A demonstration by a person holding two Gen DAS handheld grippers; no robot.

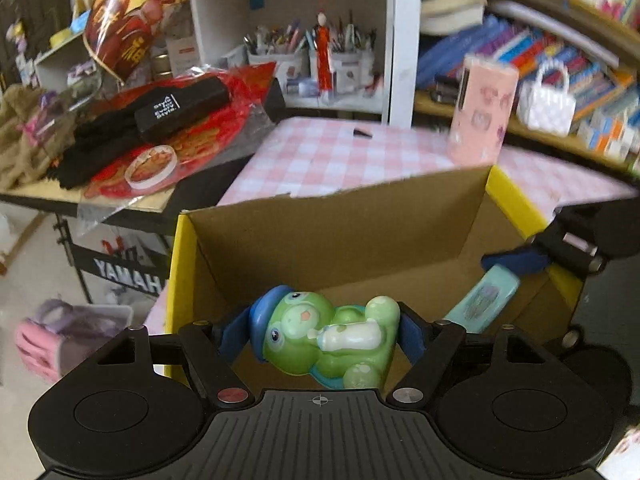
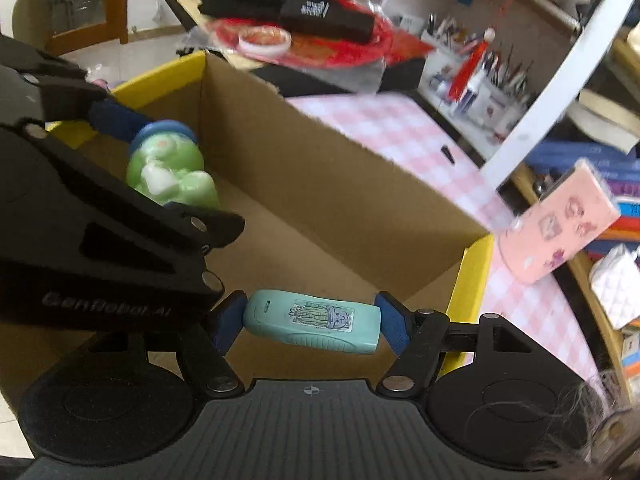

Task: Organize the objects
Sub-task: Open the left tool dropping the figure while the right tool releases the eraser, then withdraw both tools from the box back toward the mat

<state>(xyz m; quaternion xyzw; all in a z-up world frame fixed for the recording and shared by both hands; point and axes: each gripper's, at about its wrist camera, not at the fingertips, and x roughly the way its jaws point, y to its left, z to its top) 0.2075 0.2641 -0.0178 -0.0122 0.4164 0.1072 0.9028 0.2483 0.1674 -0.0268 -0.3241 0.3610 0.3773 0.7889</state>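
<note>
You are at the drop-off: your left tongs (image 1: 320, 336) clamp the green plastic frog figure (image 1: 328, 336) and your right tongs (image 2: 310, 322) clamp the mint-green toy phone (image 2: 312, 322), both over the open brown cardboard box with yellow rim (image 1: 360, 232). Next, lower each toward the box floor and part the tongs.

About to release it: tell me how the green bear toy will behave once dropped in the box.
The green bear toy looks like hard glossy plastic, so probably stiff and slippery. Its rounded body may roll on the cardboard box floor.
</note>
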